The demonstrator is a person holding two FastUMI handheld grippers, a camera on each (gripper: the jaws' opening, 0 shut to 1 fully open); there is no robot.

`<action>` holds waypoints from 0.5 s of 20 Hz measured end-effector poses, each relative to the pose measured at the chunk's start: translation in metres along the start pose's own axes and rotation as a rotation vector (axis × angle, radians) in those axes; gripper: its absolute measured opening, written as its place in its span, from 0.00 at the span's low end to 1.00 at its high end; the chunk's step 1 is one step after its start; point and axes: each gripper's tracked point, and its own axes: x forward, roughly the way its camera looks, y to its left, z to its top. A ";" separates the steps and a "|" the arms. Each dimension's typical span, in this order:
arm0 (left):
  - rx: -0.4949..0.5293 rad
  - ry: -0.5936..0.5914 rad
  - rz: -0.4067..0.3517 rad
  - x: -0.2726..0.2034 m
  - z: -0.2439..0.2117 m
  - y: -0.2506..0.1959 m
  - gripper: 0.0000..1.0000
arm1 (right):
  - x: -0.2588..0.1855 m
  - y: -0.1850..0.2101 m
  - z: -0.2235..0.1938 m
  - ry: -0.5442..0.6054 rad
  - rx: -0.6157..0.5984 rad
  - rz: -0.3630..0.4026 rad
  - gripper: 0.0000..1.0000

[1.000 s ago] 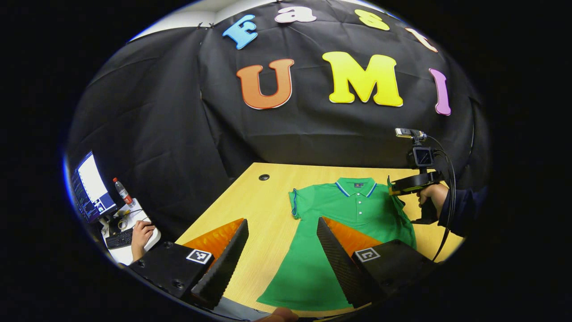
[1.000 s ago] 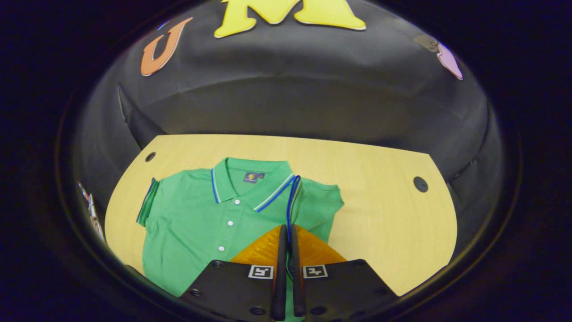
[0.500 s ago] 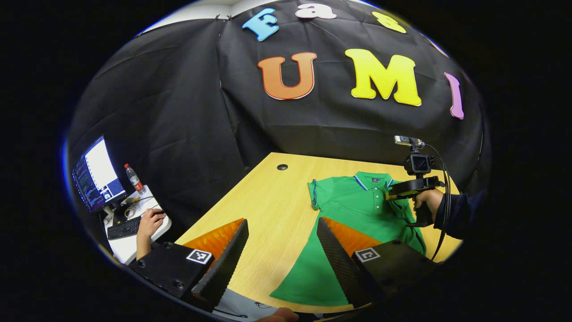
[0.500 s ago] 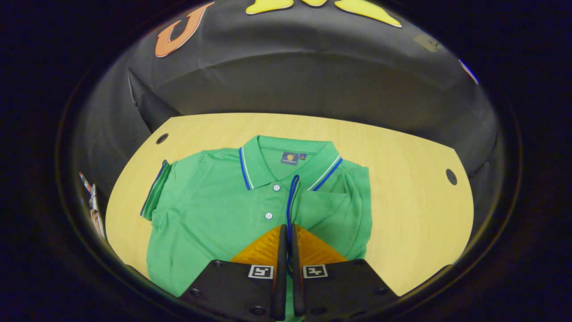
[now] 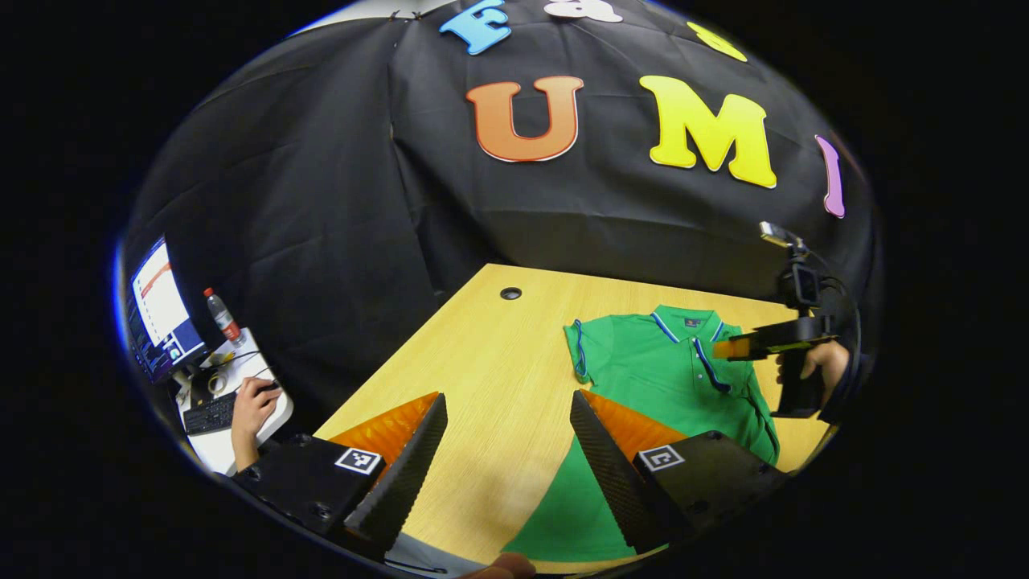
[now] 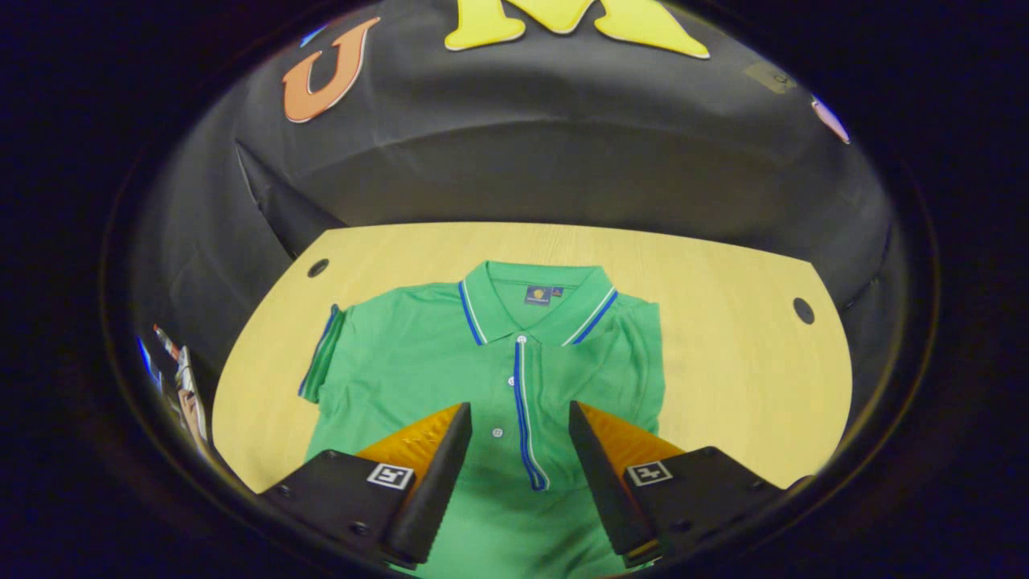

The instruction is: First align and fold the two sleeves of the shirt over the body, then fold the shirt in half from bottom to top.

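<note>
The green shirt [image 6: 450, 378] lay on the table [image 6: 723, 338], one sleeve [image 6: 599, 386] folded over the body, the other sleeve [image 6: 323, 366] spread; both the right gripper [image 6: 514, 450] and left gripper [image 5: 506, 450] stood released; next the spread sleeve needed grasping

You are working at a pale wooden bench [image 5: 482, 354] with a rounded far edge and two small dark round holes near its back corners, one [image 6: 317, 268] on the left and one [image 6: 803, 310] on the right in the right gripper view. Behind and around it hangs the booth's black cloth wall [image 5: 321, 201], creased and draped down to the bench. Above the cloth, a strip of white ceiling or wall [image 5: 370, 8] shows. Off to your left, lower down, stands a white side desk [image 5: 241, 402] carrying a lit monitor [image 5: 157, 310], a dark keyboard [image 5: 209, 412] and a clear bottle with a red cap [image 5: 221, 305]; a person's hand [image 5: 253, 402] rests by the keyboard.
</note>
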 end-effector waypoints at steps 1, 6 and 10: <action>-0.014 0.006 -0.031 0.016 0.005 -0.009 1.00 | -0.015 -0.003 0.002 -0.019 -0.006 -0.012 0.83; -0.050 0.076 -0.137 0.107 0.017 -0.055 0.95 | -0.098 -0.029 0.008 -0.119 -0.048 -0.080 0.98; -0.008 0.135 -0.143 0.176 0.005 -0.078 1.00 | -0.161 -0.054 -0.019 -0.144 0.002 -0.157 0.98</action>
